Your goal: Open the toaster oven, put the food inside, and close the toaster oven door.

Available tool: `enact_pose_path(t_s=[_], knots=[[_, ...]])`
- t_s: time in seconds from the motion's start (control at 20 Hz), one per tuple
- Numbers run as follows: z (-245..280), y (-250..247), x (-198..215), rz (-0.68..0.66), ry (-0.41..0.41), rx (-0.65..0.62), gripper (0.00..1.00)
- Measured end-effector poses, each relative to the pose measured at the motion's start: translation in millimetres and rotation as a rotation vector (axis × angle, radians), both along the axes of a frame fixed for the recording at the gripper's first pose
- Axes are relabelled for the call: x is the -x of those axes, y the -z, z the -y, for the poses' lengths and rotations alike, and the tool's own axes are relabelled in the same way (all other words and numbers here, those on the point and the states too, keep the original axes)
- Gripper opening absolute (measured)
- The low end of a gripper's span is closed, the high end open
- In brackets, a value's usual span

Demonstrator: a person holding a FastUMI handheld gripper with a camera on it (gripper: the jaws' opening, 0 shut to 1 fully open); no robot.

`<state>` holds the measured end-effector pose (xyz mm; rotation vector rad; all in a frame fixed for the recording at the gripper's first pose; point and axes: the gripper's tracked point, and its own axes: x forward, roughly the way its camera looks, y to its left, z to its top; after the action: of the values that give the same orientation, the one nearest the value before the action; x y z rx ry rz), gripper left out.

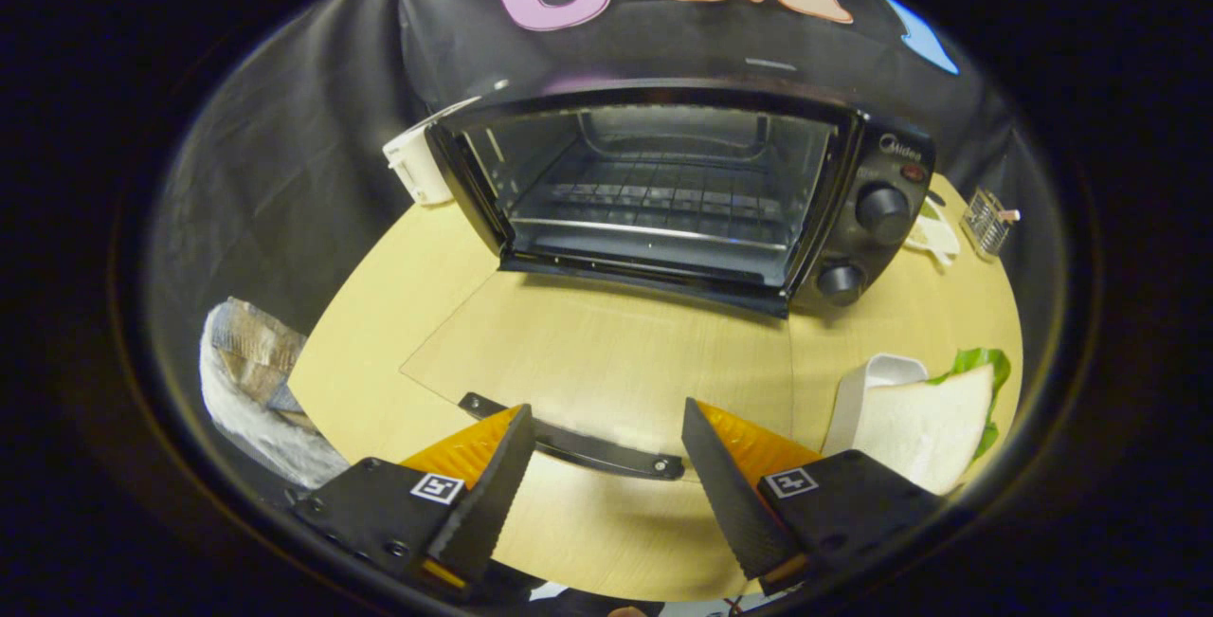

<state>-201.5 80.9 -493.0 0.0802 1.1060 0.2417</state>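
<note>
A black toaster oven point(858, 200) stands at the back of a pale wooden table point(379, 314), its inside rack point(654, 190) in plain sight. Its glass door point(606, 352) lies folded down flat toward me, and the door's black handle point(578, 446) runs across just ahead of and between my fingers. My gripper point(606, 480) is open, nothing between its orange and black fingers point(488, 494), which hover over the door's near edge. A sandwich of white bread with green lettuce point(933, 423) rests on a white dish point(858, 390) beside my right finger.
A white box-like object point(417, 162) sits at the oven's left rear corner. To the oven's right lie a white item point(933, 233) and a small wire basket point(987, 219). A crumpled grey and brown bundle point(251, 371) hangs off the table's left side.
</note>
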Motion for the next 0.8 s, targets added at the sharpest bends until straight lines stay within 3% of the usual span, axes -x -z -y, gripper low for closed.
enact_pose_path(t_s=[0.15,0.35,0.55,0.8], knots=[[1,15,10,-0.054,0.009,-0.009,0.99],[1,6,3,-0.023,0.024,-0.044,0.99],[26,-28,-24,0.080,0.144,-0.094,0.98],[107,-84,-60,0.245,0.291,-0.052,0.98]])
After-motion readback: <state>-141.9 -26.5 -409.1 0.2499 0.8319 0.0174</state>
